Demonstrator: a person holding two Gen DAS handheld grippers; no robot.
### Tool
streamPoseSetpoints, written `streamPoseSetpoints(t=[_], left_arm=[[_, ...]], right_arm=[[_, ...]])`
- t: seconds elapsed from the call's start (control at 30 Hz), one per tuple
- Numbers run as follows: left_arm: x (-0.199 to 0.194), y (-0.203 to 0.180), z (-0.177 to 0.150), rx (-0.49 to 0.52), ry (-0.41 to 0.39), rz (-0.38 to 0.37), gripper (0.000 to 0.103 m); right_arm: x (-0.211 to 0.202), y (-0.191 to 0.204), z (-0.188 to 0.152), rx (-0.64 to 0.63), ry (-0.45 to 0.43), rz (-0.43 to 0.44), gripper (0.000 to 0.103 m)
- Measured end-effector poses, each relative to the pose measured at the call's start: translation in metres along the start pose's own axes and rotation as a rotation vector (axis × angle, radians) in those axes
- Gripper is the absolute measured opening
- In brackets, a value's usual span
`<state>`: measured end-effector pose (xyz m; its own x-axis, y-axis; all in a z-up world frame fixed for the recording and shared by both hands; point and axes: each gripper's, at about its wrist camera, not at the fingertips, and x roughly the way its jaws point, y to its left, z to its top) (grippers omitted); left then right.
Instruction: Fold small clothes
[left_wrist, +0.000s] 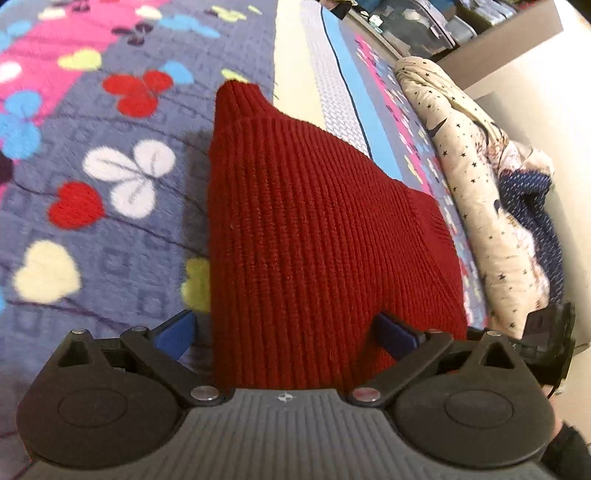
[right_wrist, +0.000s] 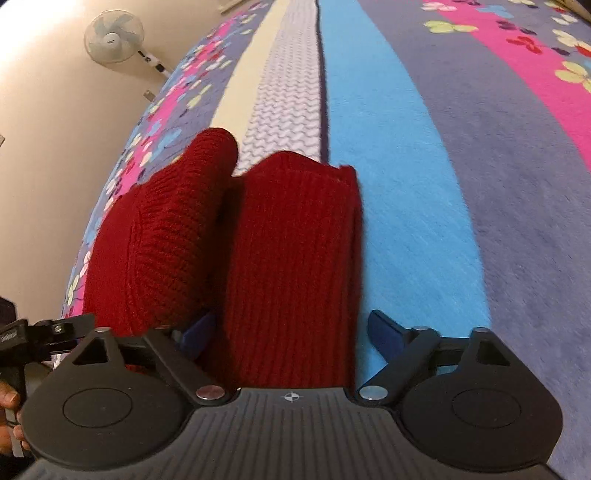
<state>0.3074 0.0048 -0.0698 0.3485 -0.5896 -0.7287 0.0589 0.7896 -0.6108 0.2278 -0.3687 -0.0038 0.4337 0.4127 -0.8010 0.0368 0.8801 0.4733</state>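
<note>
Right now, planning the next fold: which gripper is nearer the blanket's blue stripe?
Right. The right gripper has one finger over the blue stripe; the left gripper straddles the red knit sweater's opposite edge, stripe far beyond.

The near end of the red knit garment (left_wrist: 295, 229) runs down behind the body of the left tongs (left_wrist: 284, 332), so its hem there is hidden. From the right tongs (right_wrist: 291, 332) the same garment (right_wrist: 291, 258) also vanishes under the housing, and its left fold is partly covered by one blue finger (right_wrist: 195, 332). The bedspread (left_wrist: 110, 221) is smeared with blur, its flowers soft-edged. Far right, a star-print bundle (left_wrist: 480, 206) hides part of a dark dotted cloth (left_wrist: 532, 199). The far shelf clutter (left_wrist: 424, 22) is too small to make out. A hand (right_wrist: 9, 402) is cut off by the left edge.
</note>
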Motion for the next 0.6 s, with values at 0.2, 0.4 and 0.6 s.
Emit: streamPoseSetpoints(t=[0.2, 0.4, 0.6], left_arm=[[0.009, -0.01, 0.005, 0.04, -0.056, -0.006, 0.085], [-0.027, -0.041, 0.012, 0.198, -0.196, 0.062, 0.062], [-0.067, -0.056, 0.027, 0.329, -0.374, 0.108, 0.062]], right_arm=[[-0.005, 0.01, 0.0, -0.029, -0.04, 0.049, 0.042], [-0.018, 0.023, 0.011, -0.047, -0.17, 0.123, 0.027], [-0.026, 0.056, 0.022, -0.101, -0.326, 0.229, 0.024]])
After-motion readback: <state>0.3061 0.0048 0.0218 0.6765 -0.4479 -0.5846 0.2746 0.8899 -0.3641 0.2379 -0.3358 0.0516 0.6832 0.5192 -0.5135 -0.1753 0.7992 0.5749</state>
